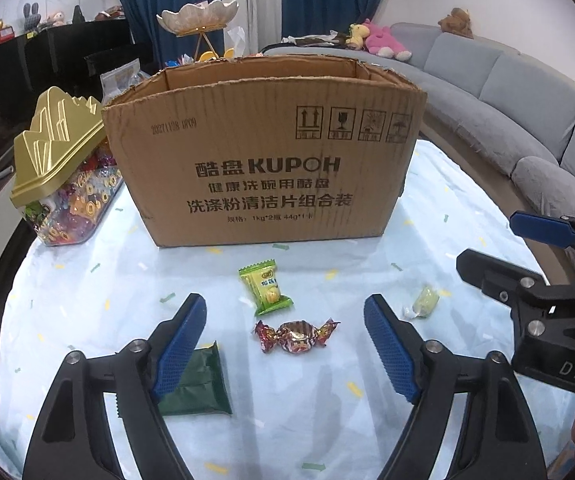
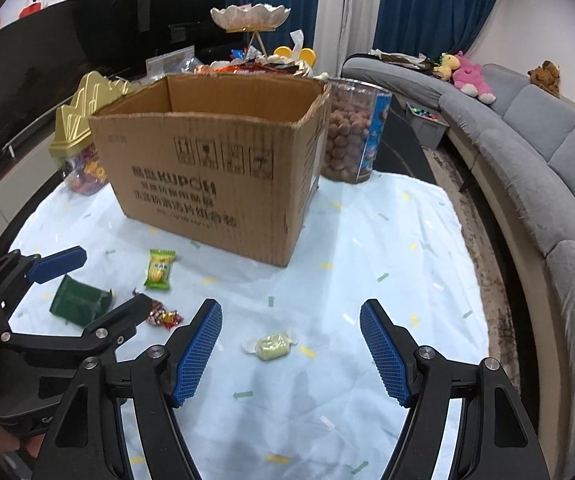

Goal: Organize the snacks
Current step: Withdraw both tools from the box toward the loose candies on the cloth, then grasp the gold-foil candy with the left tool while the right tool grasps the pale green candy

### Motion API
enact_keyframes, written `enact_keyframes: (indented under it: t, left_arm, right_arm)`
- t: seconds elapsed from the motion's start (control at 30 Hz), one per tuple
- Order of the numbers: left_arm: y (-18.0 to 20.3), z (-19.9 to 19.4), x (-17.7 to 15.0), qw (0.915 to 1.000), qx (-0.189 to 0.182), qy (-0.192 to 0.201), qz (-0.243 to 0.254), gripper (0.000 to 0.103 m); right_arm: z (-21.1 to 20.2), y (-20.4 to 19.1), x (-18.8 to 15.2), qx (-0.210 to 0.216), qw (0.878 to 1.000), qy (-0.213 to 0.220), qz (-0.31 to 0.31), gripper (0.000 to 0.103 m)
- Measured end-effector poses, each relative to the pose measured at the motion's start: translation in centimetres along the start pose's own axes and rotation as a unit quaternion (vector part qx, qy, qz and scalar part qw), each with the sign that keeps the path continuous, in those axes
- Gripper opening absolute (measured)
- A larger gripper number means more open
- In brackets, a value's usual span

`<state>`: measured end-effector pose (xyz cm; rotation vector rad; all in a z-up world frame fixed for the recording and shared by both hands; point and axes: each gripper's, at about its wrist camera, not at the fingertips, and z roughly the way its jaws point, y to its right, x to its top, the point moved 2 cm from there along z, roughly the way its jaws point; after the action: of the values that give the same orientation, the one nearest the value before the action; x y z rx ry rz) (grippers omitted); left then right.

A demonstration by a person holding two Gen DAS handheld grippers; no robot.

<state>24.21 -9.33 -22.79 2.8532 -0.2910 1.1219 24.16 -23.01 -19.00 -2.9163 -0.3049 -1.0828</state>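
place: home living room | signs: curved grey sofa (image 2: pixel 535 152), plush toys (image 1: pixel 383 40), blue curtains (image 2: pixel 427 4), black piano (image 2: pixel 67 52)

The cardboard box (image 1: pixel 263 160) bore "KUPOH" in bold beside Chinese characters, a stamped date code near its top left, "1kg" and "44g" below, and four handling symbols. The right gripper (image 1: pixel 547 248) read "DAS".

Brown corrugated cardboard box (image 1: pixel 263 152), black print; pale blue tablecloth (image 1: pixel 87 280), confetti flecks; dark green flat packet (image 1: pixel 197 384); red-gold twist-wrapped candy (image 1: pixel 296 335).
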Motion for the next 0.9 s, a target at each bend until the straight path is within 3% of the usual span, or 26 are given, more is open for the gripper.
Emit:
enact_keyframes:
  t: [0.9]
  left_arm:
    - [0.6, 5.3, -2.7, 0.9982, -0.005, -0.059, -0.001, 0.067]
  right_arm:
    - [5.2, -0.3, -2.9, 0.044, 0.998, -0.037, -0.025, 0.072]
